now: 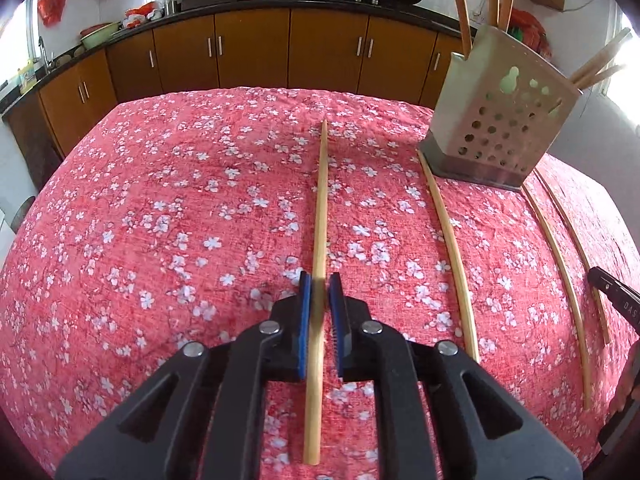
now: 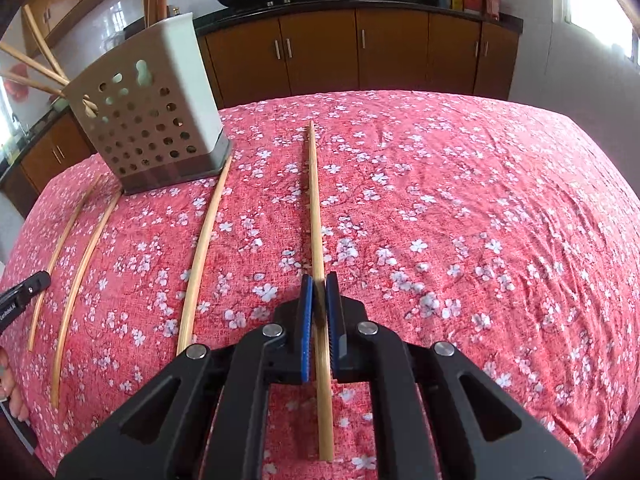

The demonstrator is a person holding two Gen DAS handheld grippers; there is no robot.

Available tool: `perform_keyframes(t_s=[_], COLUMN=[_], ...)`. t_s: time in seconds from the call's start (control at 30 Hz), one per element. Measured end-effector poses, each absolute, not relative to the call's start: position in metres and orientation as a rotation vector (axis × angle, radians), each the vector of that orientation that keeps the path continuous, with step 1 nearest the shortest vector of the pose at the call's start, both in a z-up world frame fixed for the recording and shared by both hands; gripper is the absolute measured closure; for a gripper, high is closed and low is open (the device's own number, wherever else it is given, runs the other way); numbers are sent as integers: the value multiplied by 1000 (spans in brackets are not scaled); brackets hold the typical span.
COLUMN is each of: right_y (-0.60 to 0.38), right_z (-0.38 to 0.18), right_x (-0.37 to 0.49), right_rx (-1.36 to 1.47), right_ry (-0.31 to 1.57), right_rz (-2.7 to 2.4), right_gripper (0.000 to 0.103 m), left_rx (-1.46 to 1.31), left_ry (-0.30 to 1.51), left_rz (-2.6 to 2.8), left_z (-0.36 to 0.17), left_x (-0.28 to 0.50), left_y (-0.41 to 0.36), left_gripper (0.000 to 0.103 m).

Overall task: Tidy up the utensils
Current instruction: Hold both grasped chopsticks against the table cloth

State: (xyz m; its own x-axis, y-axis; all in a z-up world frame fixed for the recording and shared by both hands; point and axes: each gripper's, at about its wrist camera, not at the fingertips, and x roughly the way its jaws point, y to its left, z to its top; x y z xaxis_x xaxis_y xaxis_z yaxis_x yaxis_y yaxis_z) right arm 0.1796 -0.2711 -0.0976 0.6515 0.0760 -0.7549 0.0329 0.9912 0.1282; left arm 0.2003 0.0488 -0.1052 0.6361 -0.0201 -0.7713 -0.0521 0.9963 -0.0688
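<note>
Your counter point(image 1: 140, 220), draped in pink floral cloth, carries the perforated utensil holder point(image 1: 496, 120) with loose chopsticks lying on both sides of it. Your left gripper point(image 1: 319, 280) has its jaws clamped on one chopstick point(image 1: 322, 200) left of the holder. Your right gripper point(image 2: 319, 280) pinches another chopstick point(image 2: 316, 200) right of it.

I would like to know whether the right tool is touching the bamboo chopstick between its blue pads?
Touching: the right wrist view shows the right tool closed on the bamboo chopstick, pads pressing both sides.
</note>
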Motion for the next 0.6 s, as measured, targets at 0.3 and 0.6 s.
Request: perform_keyframes(t_s=[0.3, 0.6], right_y=[-269, -269], right_z=[-97, -98], right_x=[181, 181], right_rx=[113, 113], right_ry=[865, 865], right_rz=[17, 16], right_gripper=[95, 95], left_rx=[-126, -134], left_ry=[877, 876], left_rz=[9, 8], left_z=[-104, -104], left_x=[195, 194], left_y=[52, 50], left_gripper=[90, 90])
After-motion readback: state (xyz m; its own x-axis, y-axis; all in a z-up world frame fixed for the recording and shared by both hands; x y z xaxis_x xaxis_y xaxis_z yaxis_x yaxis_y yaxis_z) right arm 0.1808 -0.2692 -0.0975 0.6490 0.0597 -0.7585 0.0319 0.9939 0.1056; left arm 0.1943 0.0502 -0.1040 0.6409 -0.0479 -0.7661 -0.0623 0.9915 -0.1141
